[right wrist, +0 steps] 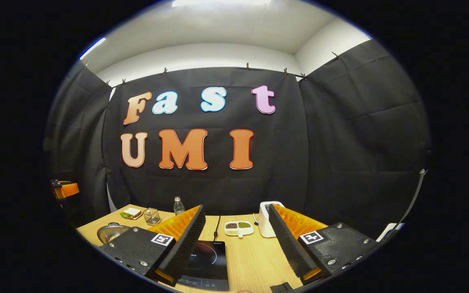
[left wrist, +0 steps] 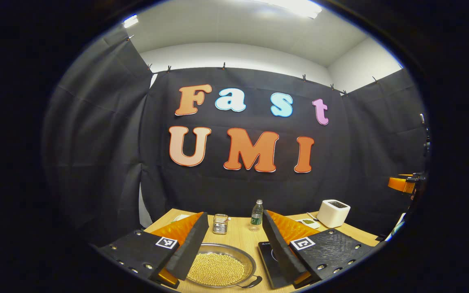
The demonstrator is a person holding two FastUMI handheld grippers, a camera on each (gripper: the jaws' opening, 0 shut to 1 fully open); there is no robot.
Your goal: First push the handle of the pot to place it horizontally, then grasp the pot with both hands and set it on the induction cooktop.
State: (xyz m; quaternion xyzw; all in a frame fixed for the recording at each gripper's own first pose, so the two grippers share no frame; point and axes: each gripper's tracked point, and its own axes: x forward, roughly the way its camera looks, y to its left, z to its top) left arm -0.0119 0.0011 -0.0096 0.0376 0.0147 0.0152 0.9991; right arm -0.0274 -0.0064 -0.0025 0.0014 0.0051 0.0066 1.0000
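In the left gripper view, a shallow metal pot (left wrist: 218,266) full of yellow beans sits on the wooden table, low between my fingers. Its dark handle (left wrist: 253,281) sticks out at the near right, toward the black induction cooktop (left wrist: 270,260) beside it. My left gripper (left wrist: 235,217) is open above the pot and holds nothing. In the right gripper view, the induction cooktop (right wrist: 206,260) lies below the left finger and the pot (right wrist: 111,232) is far left. My right gripper (right wrist: 236,209) is open over the table with nothing between its fingers.
Along the back of the table stand a water bottle (left wrist: 257,215), a small wire-and-glass holder (left wrist: 220,224) and a white toaster (left wrist: 333,213). A divided dish of grains (right wrist: 238,228) and a sandwich plate (right wrist: 130,213) lie near them. A cable (right wrist: 217,226) runs back from the cooktop.
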